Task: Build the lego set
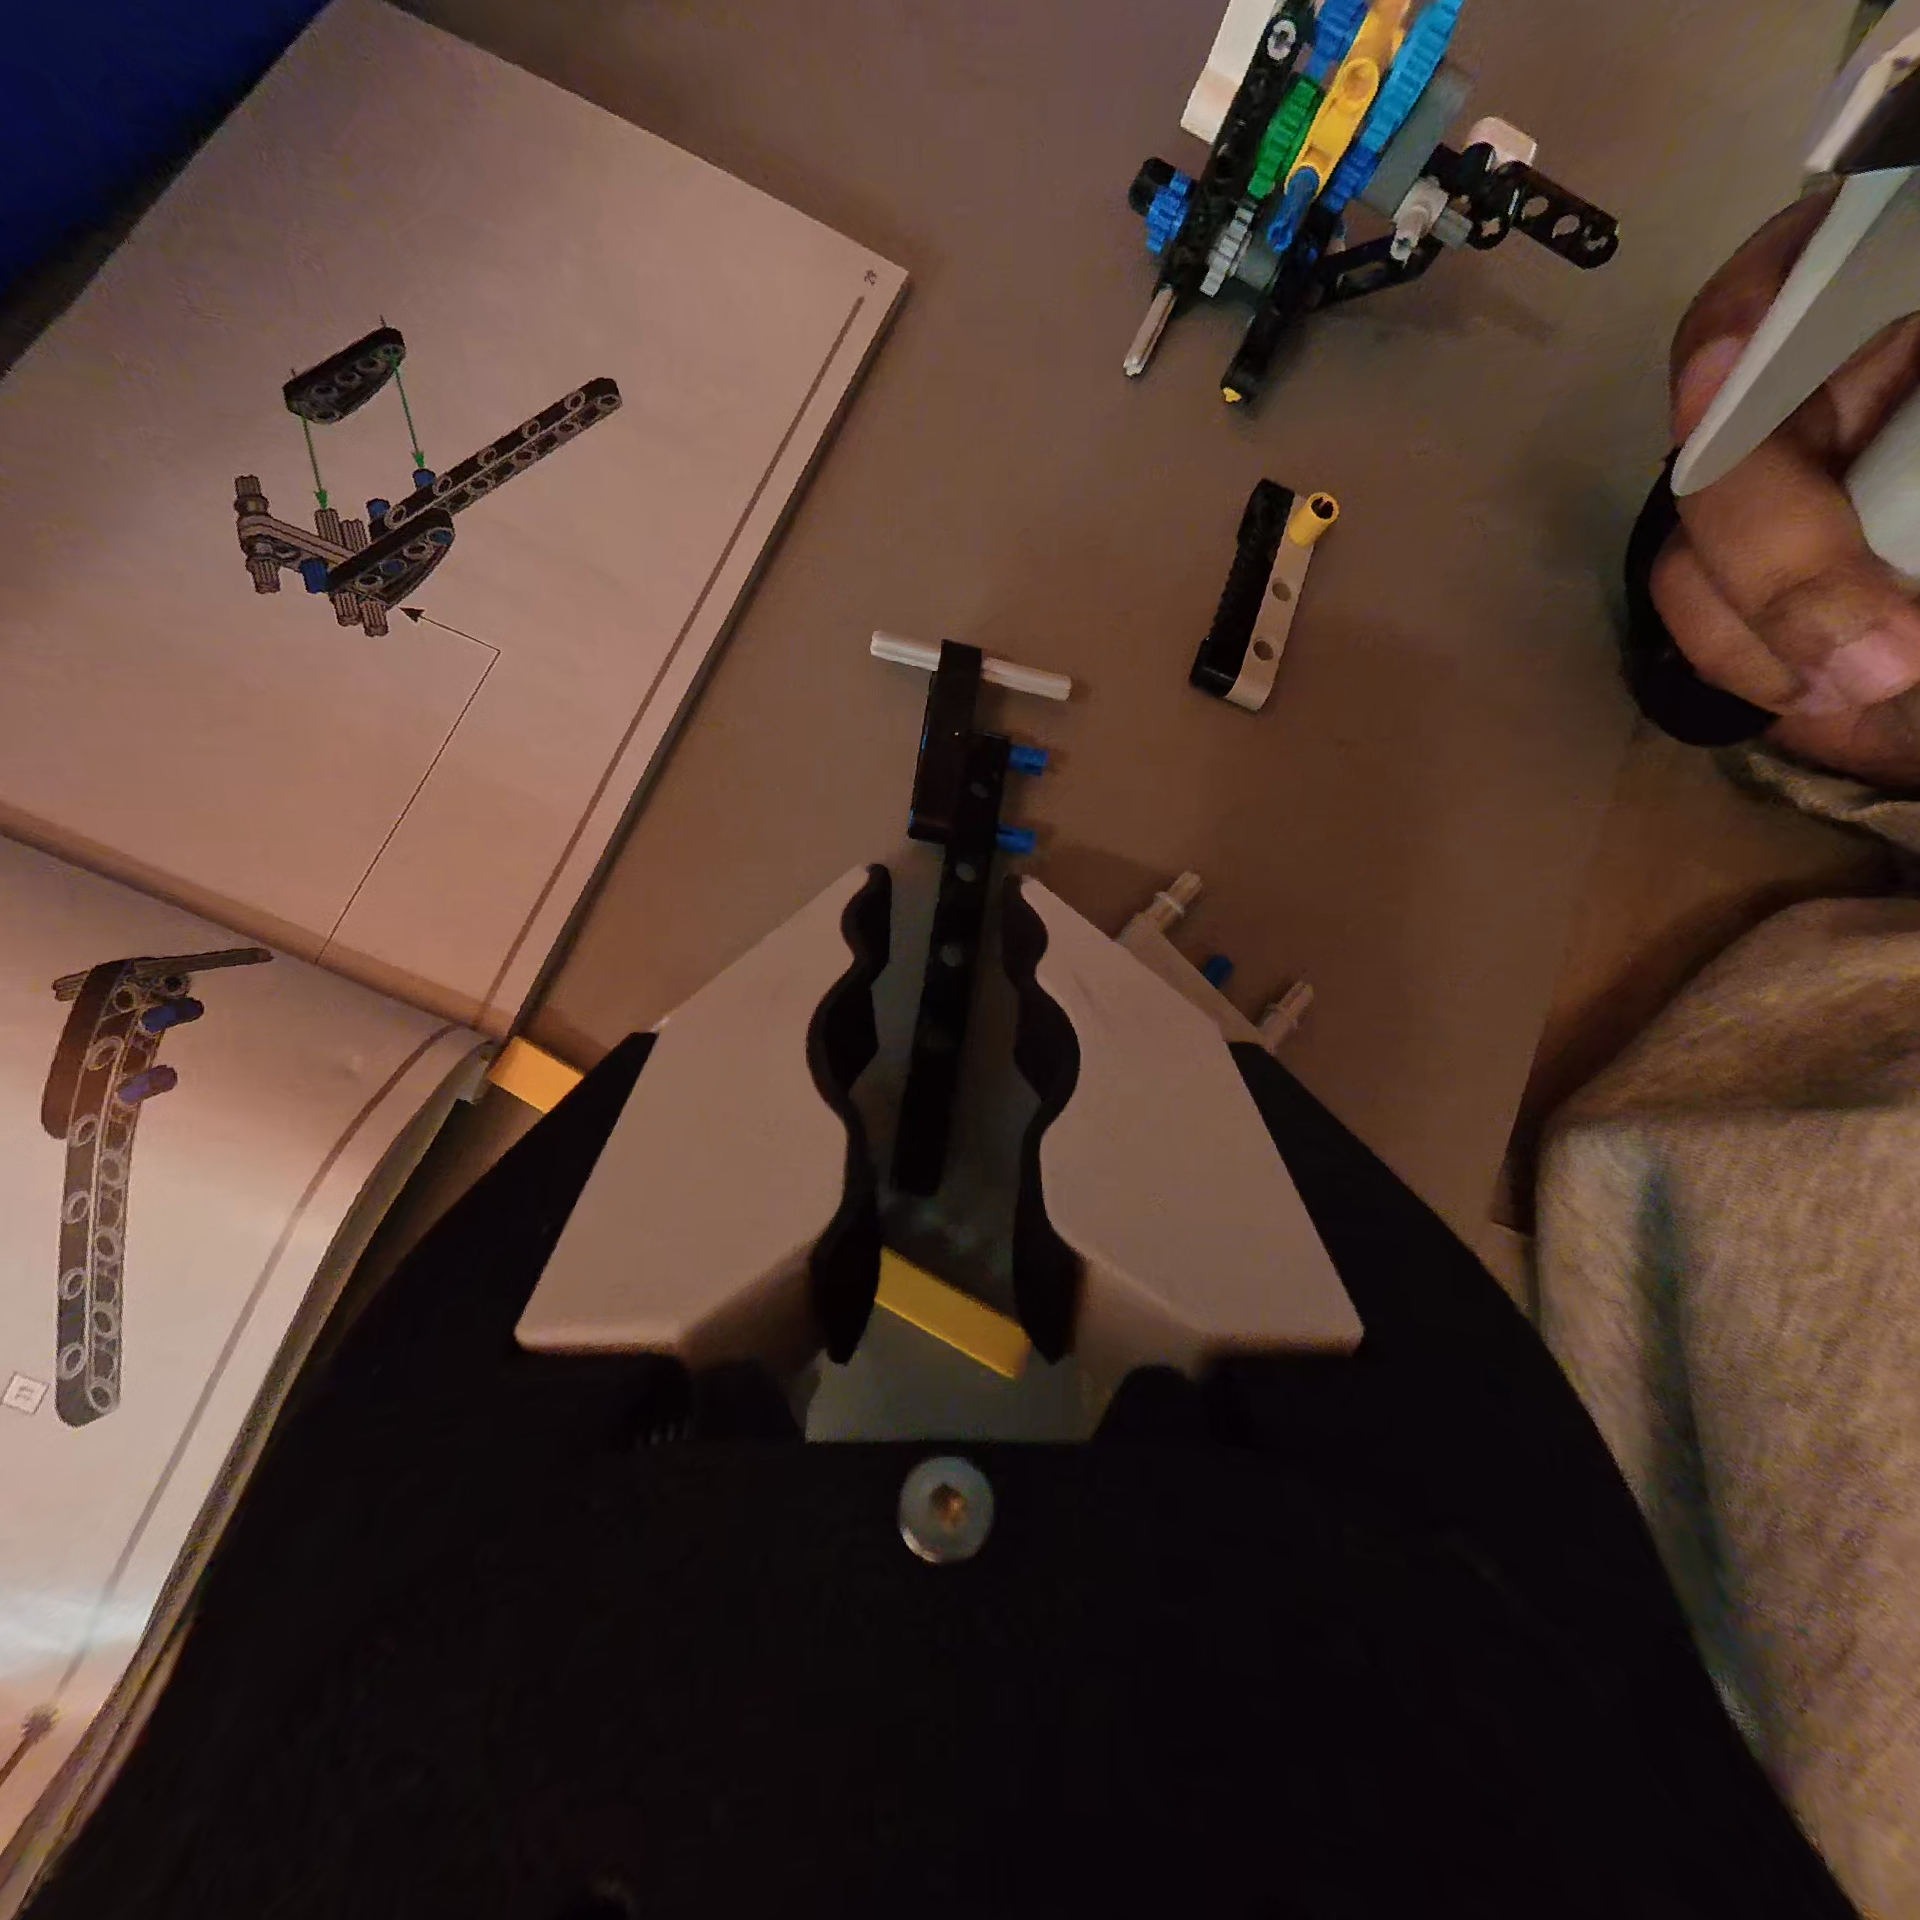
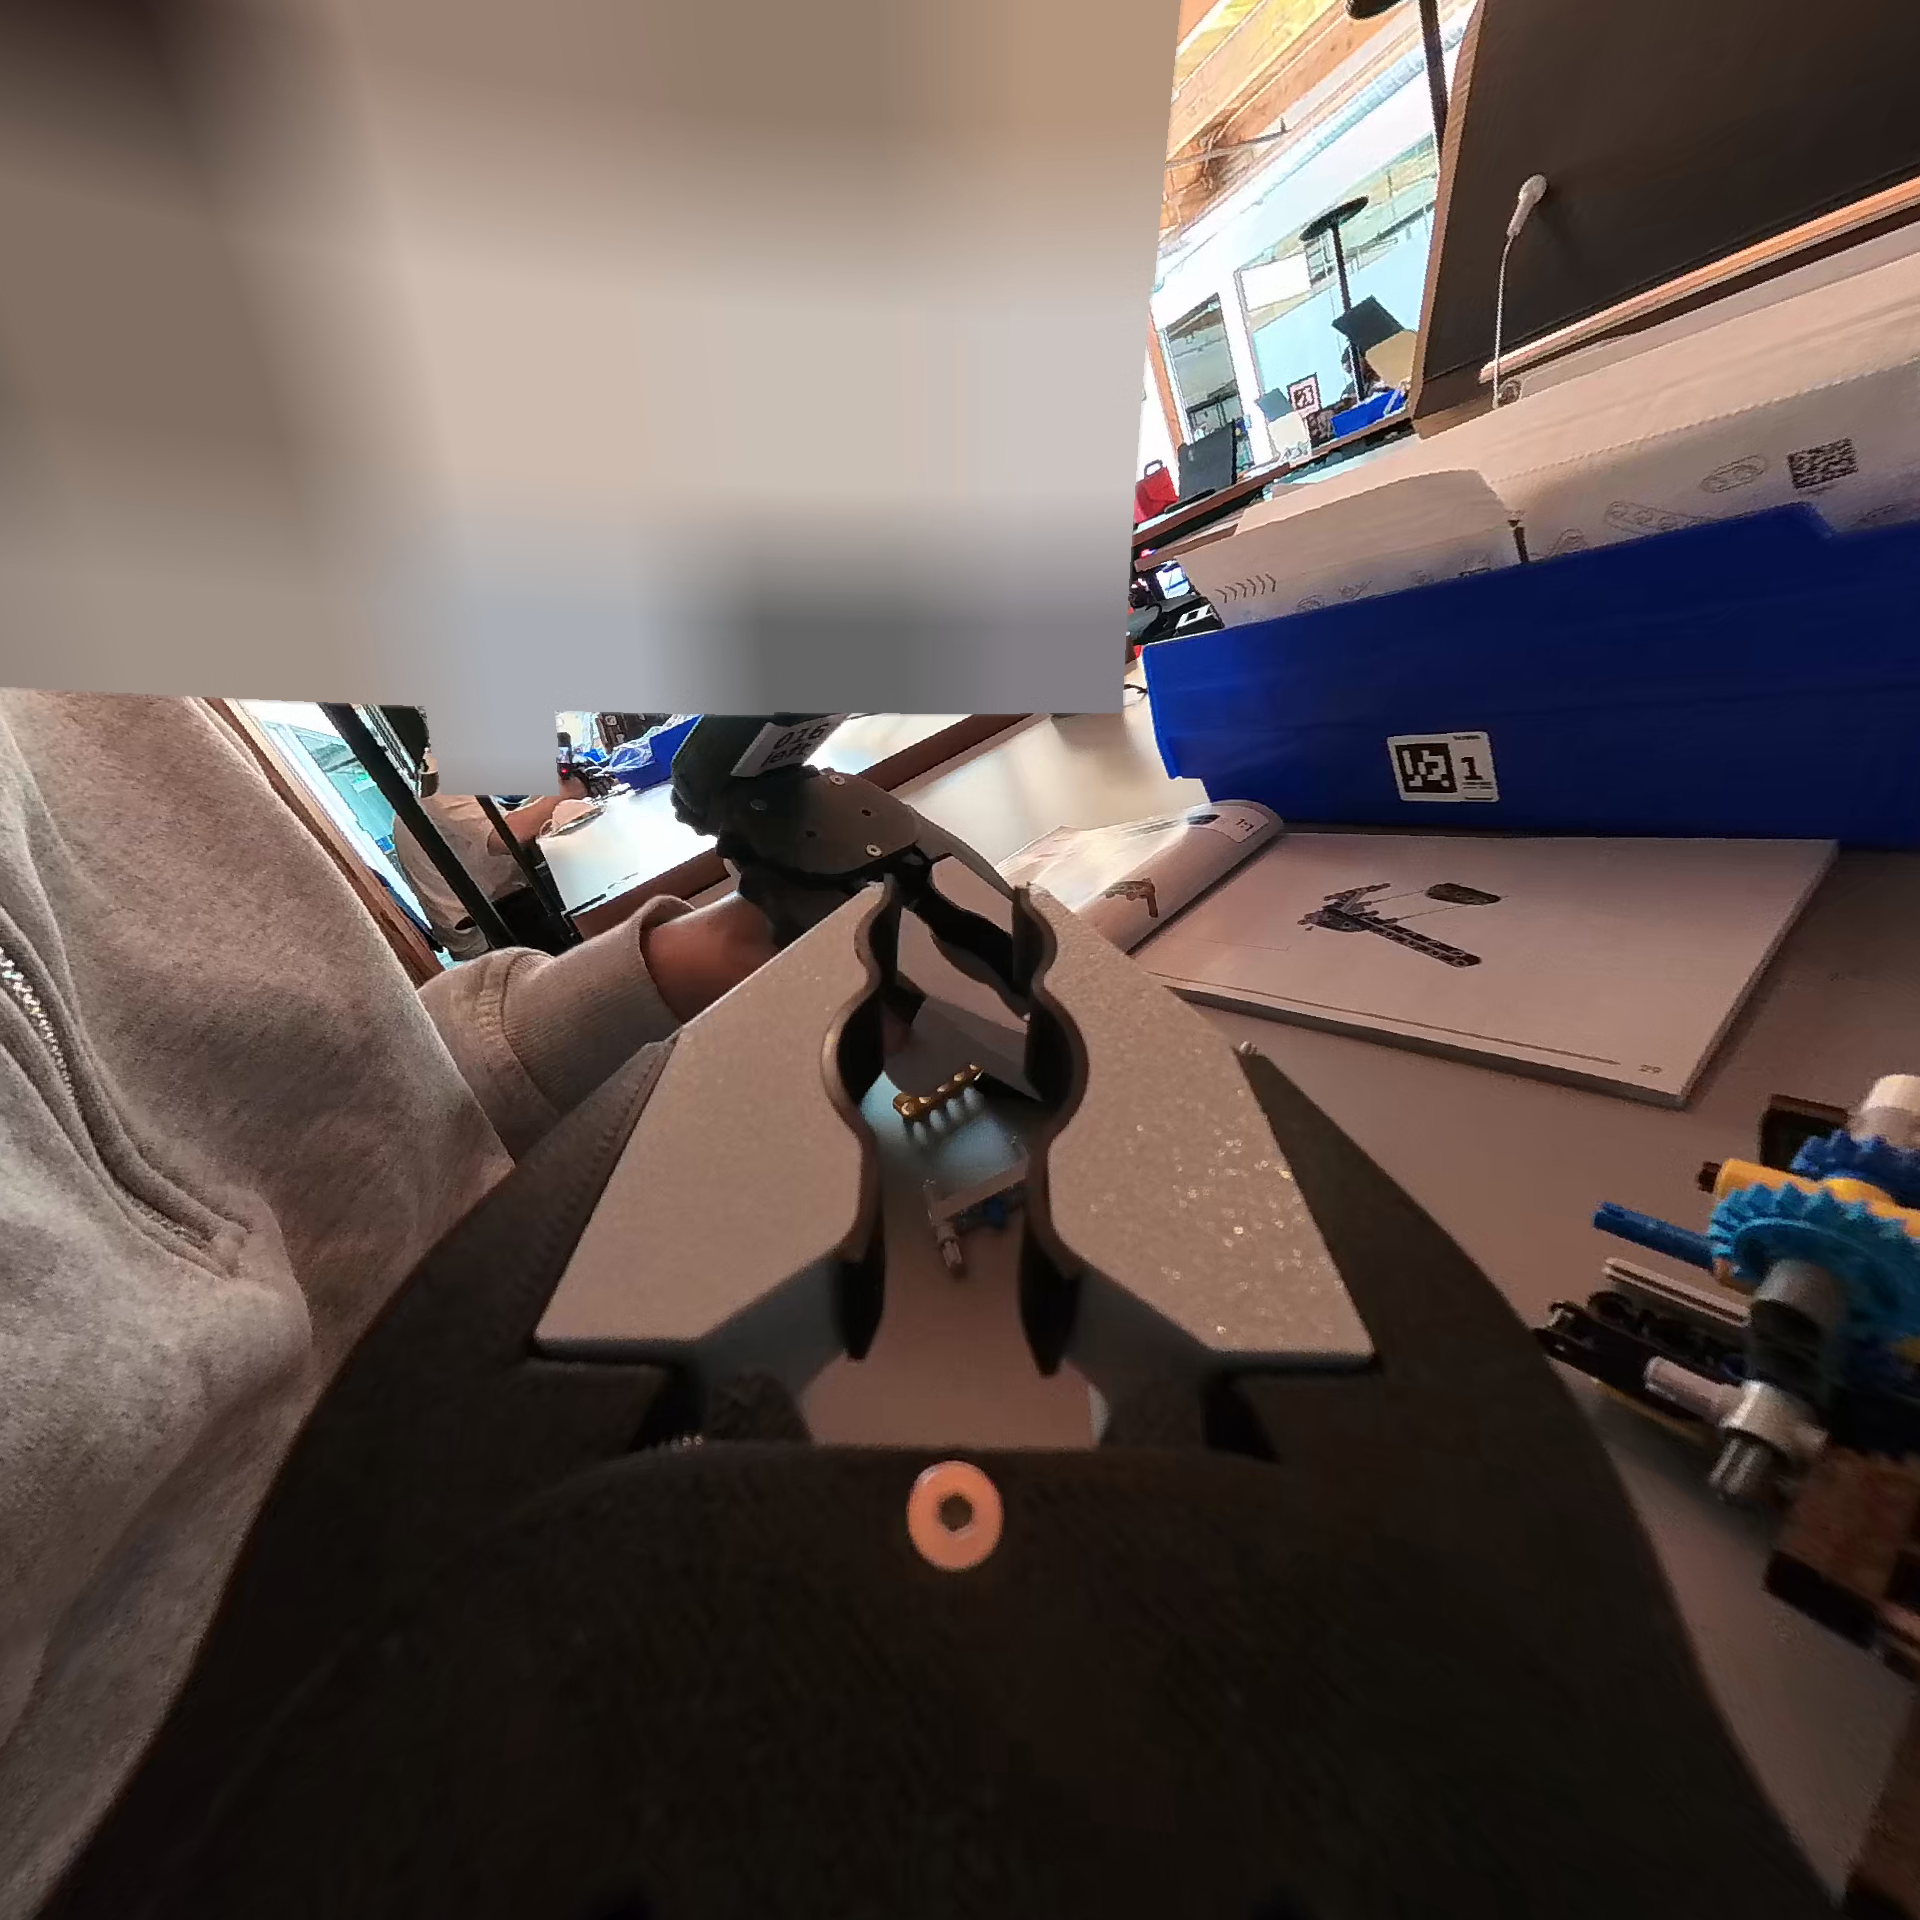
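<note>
A long black beam (image 1: pixel 951 956) with two blue pins, a short black beam and a white axle (image 1: pixel 971 665) at its far end lies between the fingers of my left gripper (image 1: pixel 956 883). The jaws stand apart and the pads do not touch the beam on either side. My right gripper (image 2: pixel 956 904) is open and empty, raised above the table and pointing at the left gripper's body (image 2: pixel 831 831). Through its gap I see a small grey part with a blue pin (image 2: pixel 966 1216) and a yellowish beam (image 2: pixel 940 1091). The part-built model (image 1: pixel 1340 156) stands at the far right and also shows in the right wrist view (image 2: pixel 1818 1278).
The open instruction booklet (image 1: pixel 416 571) covers the left of the table (image 1: pixel 1039 416). A short black-and-grey beam piece with a yellow pin (image 1: pixel 1257 592) and a grey pin part (image 1: pixel 1216 956) lie loose. A hand (image 1: pixel 1787 582) and grey sleeve (image 1: pixel 1714 1247) fill the right. A blue bin (image 2: pixel 1558 675) stands behind the booklet. Across from one pair of fingers to the other is roughly 12 cm.
</note>
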Action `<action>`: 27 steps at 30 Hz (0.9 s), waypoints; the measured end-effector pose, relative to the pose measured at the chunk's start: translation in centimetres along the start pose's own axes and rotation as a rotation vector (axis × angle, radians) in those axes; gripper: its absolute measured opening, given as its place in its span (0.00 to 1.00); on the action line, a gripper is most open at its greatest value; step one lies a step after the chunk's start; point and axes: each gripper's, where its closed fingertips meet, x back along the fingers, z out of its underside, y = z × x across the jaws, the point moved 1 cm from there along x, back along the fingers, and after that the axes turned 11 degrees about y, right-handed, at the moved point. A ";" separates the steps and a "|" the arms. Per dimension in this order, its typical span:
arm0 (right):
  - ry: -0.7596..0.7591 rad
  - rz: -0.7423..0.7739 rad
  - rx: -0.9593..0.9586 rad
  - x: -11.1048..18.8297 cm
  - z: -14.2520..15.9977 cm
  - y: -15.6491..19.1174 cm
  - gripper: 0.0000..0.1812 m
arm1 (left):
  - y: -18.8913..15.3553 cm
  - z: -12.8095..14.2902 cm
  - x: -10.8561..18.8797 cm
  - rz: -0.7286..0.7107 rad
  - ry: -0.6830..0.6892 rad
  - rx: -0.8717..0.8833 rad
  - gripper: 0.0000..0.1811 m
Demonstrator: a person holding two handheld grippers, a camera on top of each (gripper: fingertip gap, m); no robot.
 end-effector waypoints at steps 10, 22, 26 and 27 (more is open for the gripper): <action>0.053 0.045 0.048 -0.5 0.4 0.0 0.13 | 2.6 -3.0 4.4 0.024 -0.285 0.170 0.17; 0.301 0.799 0.303 2.6 3.5 -5.7 0.14 | 3.4 -2.5 10.9 -0.748 -0.646 0.097 0.00; 0.352 0.855 0.365 1.8 4.0 -5.8 0.09 | 5.0 -0.8 11.6 -0.674 -0.619 0.217 0.00; 0.358 0.848 0.373 1.4 4.0 -5.6 0.08 | 5.2 -0.7 11.8 -0.609 -0.645 0.267 0.00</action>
